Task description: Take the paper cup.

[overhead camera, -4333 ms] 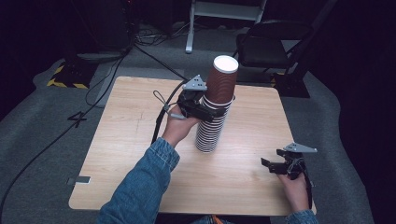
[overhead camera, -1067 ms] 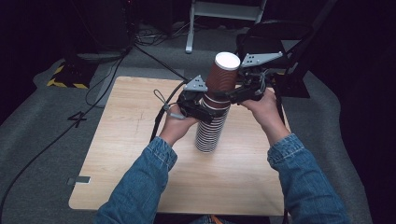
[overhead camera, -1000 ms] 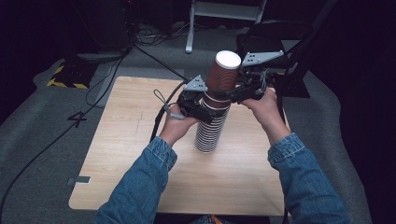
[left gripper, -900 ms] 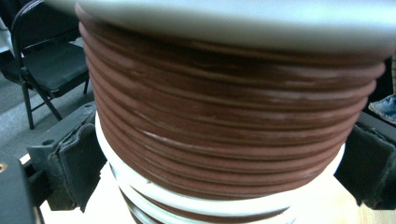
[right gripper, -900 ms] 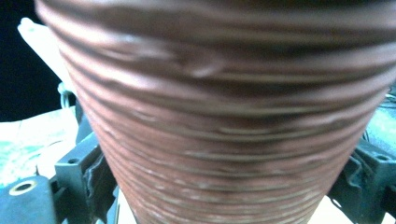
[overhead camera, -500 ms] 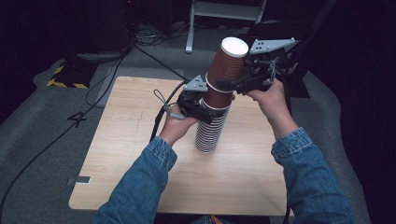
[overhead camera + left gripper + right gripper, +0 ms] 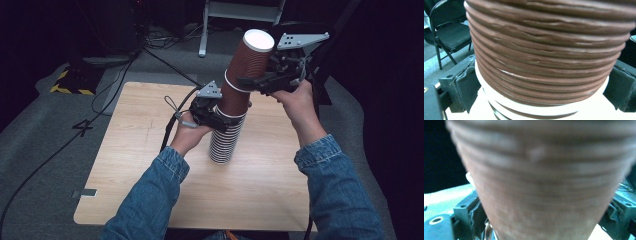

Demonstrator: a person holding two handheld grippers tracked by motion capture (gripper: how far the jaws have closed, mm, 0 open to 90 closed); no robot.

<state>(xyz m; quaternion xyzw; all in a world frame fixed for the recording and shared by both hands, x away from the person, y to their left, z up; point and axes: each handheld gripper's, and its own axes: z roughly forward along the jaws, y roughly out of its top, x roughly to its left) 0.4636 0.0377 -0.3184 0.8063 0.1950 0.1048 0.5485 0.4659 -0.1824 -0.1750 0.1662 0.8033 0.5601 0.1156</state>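
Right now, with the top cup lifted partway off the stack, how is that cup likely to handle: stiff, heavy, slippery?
The cup is probably light: the right gripper holds it tilted with no sign of strain. Its ribbed wall likely gives grip, not slip. It looks like thin paper, so a hard squeeze may dent it. The tall stack would probably tip without the left gripper steadying it.

Your table [image 7: 140, 165] is lit evenly, surroundings dark; right gripper view's cup [image 7: 544, 182] is heavily blurred, left sharper.

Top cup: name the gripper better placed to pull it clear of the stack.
Right. The right gripper is shut on the top cup, already raised and tilted. The left gripper clamps the stack lower down, steadying it.
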